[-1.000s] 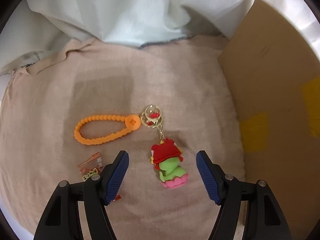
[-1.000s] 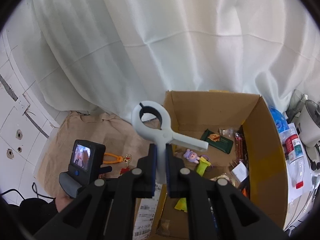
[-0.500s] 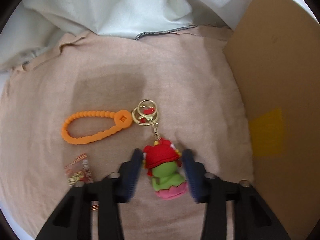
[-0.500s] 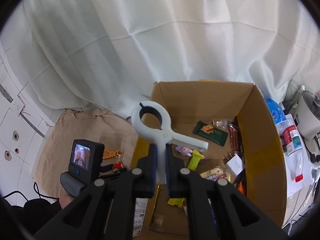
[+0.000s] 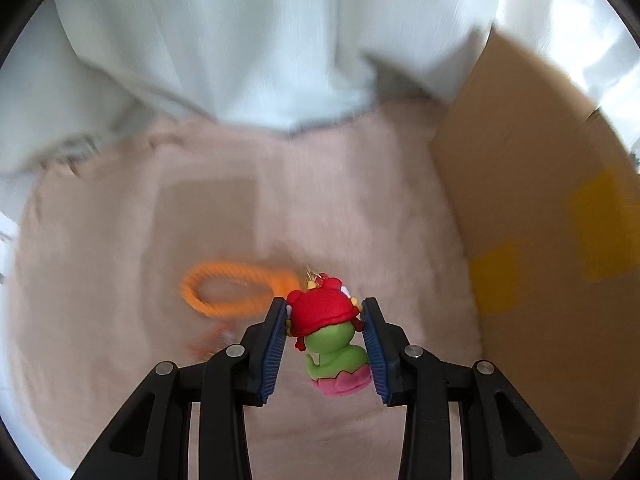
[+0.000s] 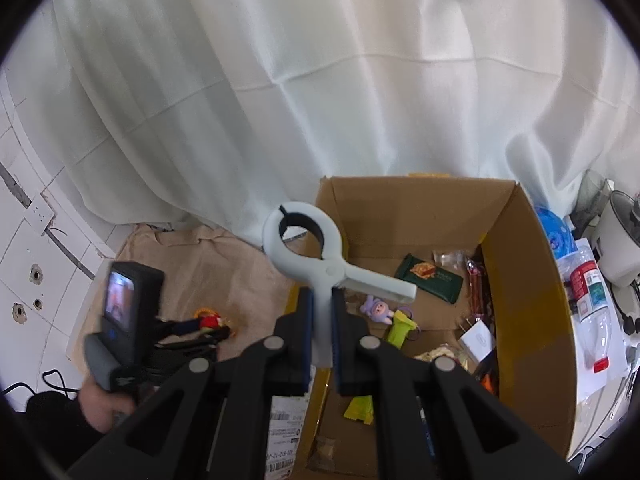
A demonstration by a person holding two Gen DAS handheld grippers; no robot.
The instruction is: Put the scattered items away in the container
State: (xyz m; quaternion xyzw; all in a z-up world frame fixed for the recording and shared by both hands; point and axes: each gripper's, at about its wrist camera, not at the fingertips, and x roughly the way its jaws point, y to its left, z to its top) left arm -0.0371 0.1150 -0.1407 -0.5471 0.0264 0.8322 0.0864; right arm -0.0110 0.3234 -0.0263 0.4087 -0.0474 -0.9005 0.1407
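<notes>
- Our left gripper (image 5: 325,344) has matte black plastic arms with triangular cut-outs, and a round silver screw head sits at each joint.
- Its fingers (image 5: 275,350) carry dark blue ribbed pads along their inner faces.
- Our right gripper (image 6: 321,334) has the same build: black linkage arms, four silver screws, blue pad edges on the inner faces.
- In the right wrist view, the left gripper's rear carries a black camera (image 6: 127,302) with a small lit screen, mounted above a grey handle (image 6: 105,364).
- Our left hand (image 6: 105,400) shows below that handle, with a dark sleeve (image 6: 48,412) behind it.
</notes>
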